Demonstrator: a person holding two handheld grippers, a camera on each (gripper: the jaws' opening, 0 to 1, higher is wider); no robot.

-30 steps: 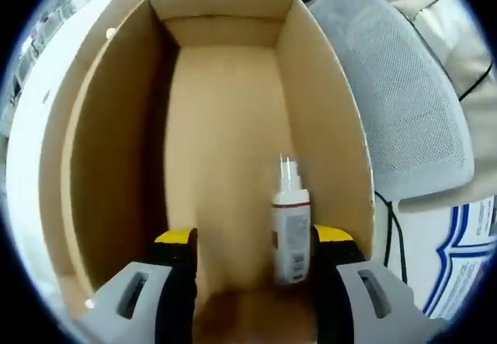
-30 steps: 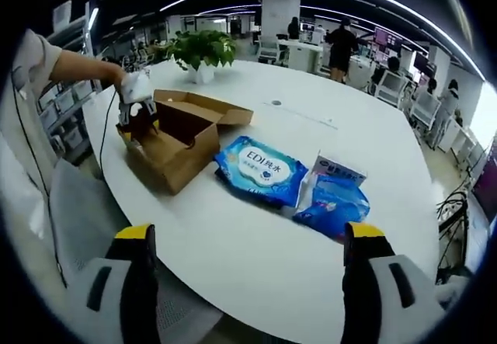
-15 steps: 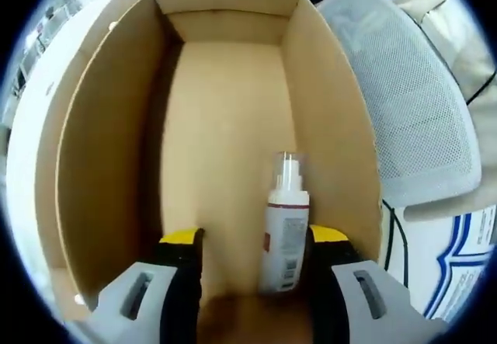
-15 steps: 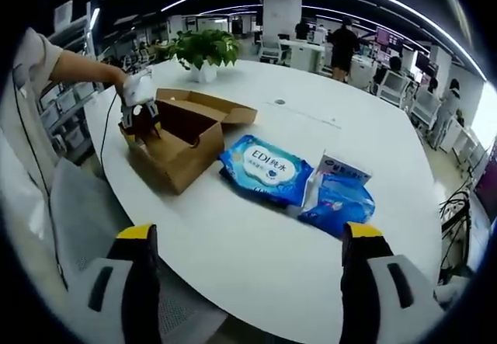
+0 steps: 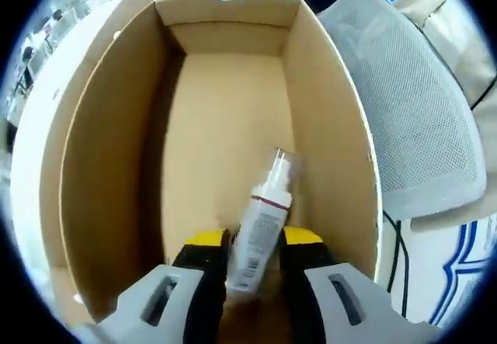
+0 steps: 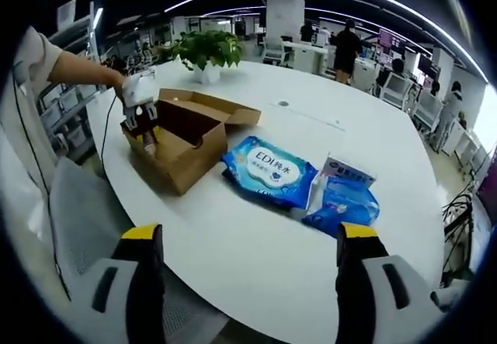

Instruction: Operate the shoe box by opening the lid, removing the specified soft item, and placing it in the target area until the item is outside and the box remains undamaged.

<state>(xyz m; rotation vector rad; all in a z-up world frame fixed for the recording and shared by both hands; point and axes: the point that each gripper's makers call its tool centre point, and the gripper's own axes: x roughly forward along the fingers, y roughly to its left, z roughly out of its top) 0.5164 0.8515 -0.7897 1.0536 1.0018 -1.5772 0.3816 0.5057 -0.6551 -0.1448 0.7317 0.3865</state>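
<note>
Tongs first: the left tongs [image 5: 253, 244] are deep inside the shoe box [image 5: 101, 165], clenched on the lower body of a small spray bottle [image 5: 260, 224], which tilts with its clear cap toward the box's far end. The right tongs [image 6: 247, 243] hang released above the white counter [image 6: 256, 243], well apart from the box.

Largest to smallest: the counter carries the open box, lid folded back; beside it lie a blue wipes pack [image 6: 268, 169] and a smaller blue pouch [image 6: 342, 203].

Judgement: the grip sits low and the bottle leans, so lift straight and slowly, clear of the cardboard walls, to avoid slippage or scuffing the box.
</note>
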